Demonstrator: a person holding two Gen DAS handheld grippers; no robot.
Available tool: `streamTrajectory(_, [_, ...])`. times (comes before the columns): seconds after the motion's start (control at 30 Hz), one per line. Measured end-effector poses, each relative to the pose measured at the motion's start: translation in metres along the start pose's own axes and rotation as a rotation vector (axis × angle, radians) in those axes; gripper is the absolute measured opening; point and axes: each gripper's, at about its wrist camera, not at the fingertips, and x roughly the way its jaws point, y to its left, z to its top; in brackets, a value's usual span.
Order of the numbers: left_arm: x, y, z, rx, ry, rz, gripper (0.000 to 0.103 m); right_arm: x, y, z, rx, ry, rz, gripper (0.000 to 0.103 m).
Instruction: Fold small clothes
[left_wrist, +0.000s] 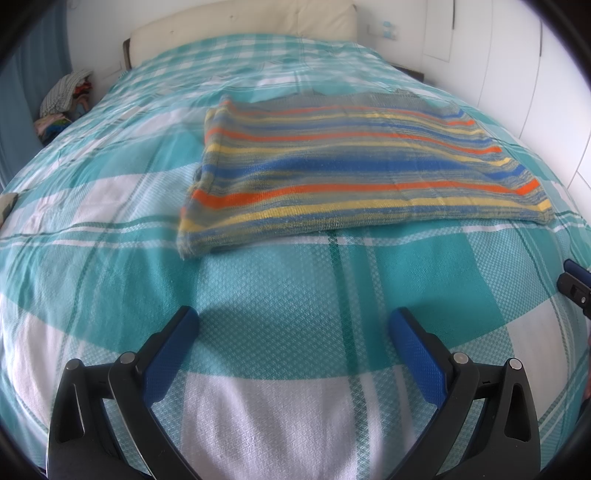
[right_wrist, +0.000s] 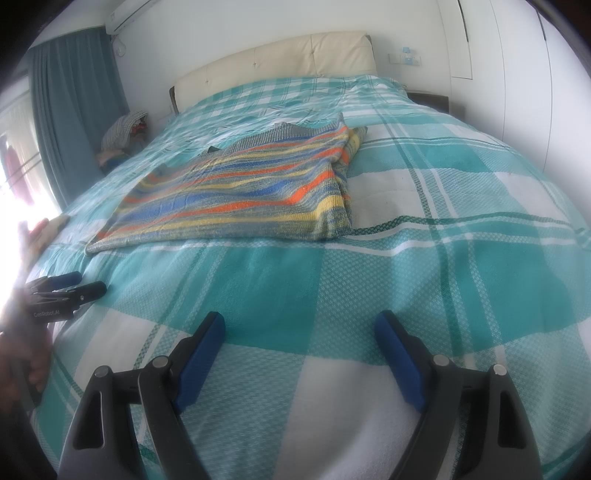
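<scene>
Seemingly mid-fold: the sweater (left_wrist: 354, 173) lies partly folded; short of it, left gripper (left_wrist: 293, 325) and right gripper (right_wrist: 300, 328) gape empty. Next, take its near hem.

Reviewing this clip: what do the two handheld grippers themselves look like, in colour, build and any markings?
Both match: the left gripper and right gripper have black plastic arms, curved, with cut-out slots, silver round pivot pins and blue textured pads lining the fingers' inner faces. Seen from the right wrist view, the left gripper's side carries white lettering, apparently "GenRobot.AI". No cables or sleeves are visible.
</scene>
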Motion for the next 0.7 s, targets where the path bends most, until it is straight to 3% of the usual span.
streamTrajectory(0.1, [0.0, 0.0, 0.0, 0.001, 0.0, 0.0, 0.103, 0.0, -0.002, 0.01, 0.002, 0.058, 0.025, 0.086])
streamTrajectory(0.2, [-0.006, -0.001, 0.001, 0.005, -0.005, 0.005, 0.102, -0.005, -0.016, 0.036, 0.043, 0.113, 0.116, 0.085])
streamTrajectory(0.3, [-0.026, -0.014, 0.008, 0.048, -0.035, -0.06, 0.101, -0.011, -0.04, 0.076, 0.087, 0.103, 0.17, 0.085])
streamTrajectory(0.37, [-0.041, -0.042, 0.014, 0.135, -0.079, -0.153, 0.101, -0.004, -0.058, 0.105, 0.118, 0.122, 0.212, 0.085])
streamTrajectory(0.47, [-0.04, -0.107, 0.025, 0.362, -0.071, -0.242, 0.101, 0.03, -0.088, 0.144, 0.183, 0.232, 0.307, 0.085])
streamTrajectory(0.53, [-0.03, -0.154, 0.032, 0.491, -0.095, -0.246, 0.1, 0.061, -0.103, 0.161, 0.229, 0.324, 0.374, 0.084])
streamTrajectory(0.57, [-0.023, -0.173, 0.037, 0.53, -0.108, -0.245, 0.094, 0.073, -0.109, 0.165, 0.251, 0.35, 0.398, 0.078])
streamTrajectory(0.6, [-0.014, -0.191, 0.042, 0.563, -0.103, -0.249, 0.087, 0.085, -0.116, 0.17, 0.278, 0.368, 0.417, 0.075])
streamTrajectory(0.7, [0.014, -0.235, 0.058, 0.634, -0.071, -0.276, 0.08, 0.118, -0.13, 0.183, 0.337, 0.391, 0.442, 0.072])
